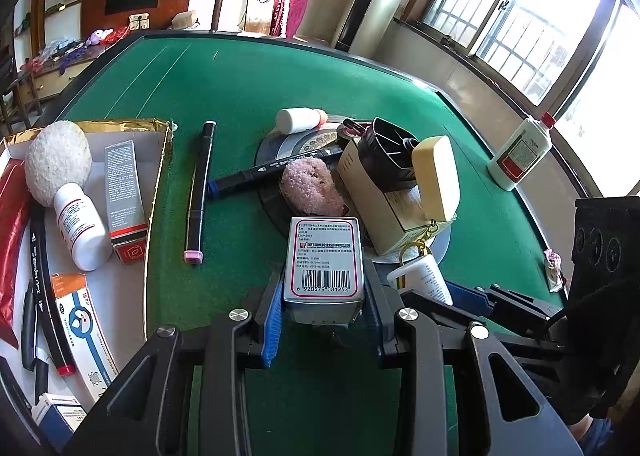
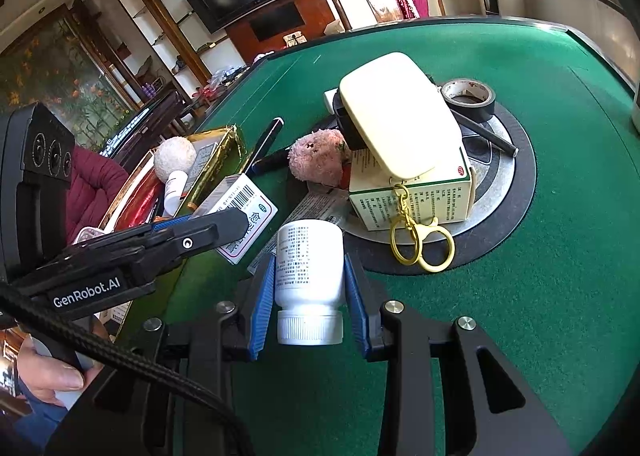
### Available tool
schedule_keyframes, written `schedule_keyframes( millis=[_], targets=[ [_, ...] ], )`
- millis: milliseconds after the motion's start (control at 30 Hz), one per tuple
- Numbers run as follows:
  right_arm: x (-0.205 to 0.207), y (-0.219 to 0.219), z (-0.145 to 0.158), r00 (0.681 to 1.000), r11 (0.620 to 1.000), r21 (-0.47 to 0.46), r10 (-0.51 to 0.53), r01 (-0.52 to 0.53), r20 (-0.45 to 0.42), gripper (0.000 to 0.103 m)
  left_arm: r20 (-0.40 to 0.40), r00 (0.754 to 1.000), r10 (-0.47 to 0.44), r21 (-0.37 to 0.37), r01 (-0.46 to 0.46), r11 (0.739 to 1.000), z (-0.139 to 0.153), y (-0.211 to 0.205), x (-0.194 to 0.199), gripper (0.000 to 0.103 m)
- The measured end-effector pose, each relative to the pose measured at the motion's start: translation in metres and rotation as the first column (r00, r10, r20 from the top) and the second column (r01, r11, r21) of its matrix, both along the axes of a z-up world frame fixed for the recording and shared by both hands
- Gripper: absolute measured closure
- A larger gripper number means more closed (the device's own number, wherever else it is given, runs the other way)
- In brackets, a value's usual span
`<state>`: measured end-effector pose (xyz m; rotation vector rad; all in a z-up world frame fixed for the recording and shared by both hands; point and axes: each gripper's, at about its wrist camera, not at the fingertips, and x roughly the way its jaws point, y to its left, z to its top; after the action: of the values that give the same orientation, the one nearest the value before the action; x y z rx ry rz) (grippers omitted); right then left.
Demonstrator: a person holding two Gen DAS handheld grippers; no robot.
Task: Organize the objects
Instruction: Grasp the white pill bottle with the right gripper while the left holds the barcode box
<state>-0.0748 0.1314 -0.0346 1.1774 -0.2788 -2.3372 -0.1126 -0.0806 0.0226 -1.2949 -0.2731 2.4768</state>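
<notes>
My left gripper (image 1: 324,296) is shut on a white medicine box (image 1: 324,256) with a red border and a barcode, held just above the green felt. My right gripper (image 2: 310,288) is shut on a white pill bottle (image 2: 310,264), its cap toward the camera and the blue pads (image 2: 262,308) pressing its sides. The two grippers sit close together, left of the central pile. A gold-rimmed tray (image 1: 120,124) at the left holds a white fluffy ball (image 1: 56,159), a white bottle (image 1: 80,228), a grey carton (image 1: 124,191) and other boxes.
On the round metal plate (image 2: 504,175) lie a pink fluffy ball (image 1: 312,187), a black marker (image 1: 264,173), a carton (image 2: 412,199), a cream case (image 2: 396,115) with a gold keyring (image 2: 420,244) and black tape (image 2: 470,95). A pink-capped marker (image 1: 199,191) lies beside the tray. A red-capped bottle (image 1: 520,151) stands far right.
</notes>
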Motion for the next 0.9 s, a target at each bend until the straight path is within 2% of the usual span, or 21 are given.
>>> schedule_keyframes(
  millis=[900],
  targets=[
    [0.0017,0.0031,0.0059,0.999,1.0,-0.006,-0.025,0.025,-0.02,0.072,-0.016,1.0,-0.015,0.026,0.016,1.0,0.0058,0.0014,0.0029,0.073]
  ],
)
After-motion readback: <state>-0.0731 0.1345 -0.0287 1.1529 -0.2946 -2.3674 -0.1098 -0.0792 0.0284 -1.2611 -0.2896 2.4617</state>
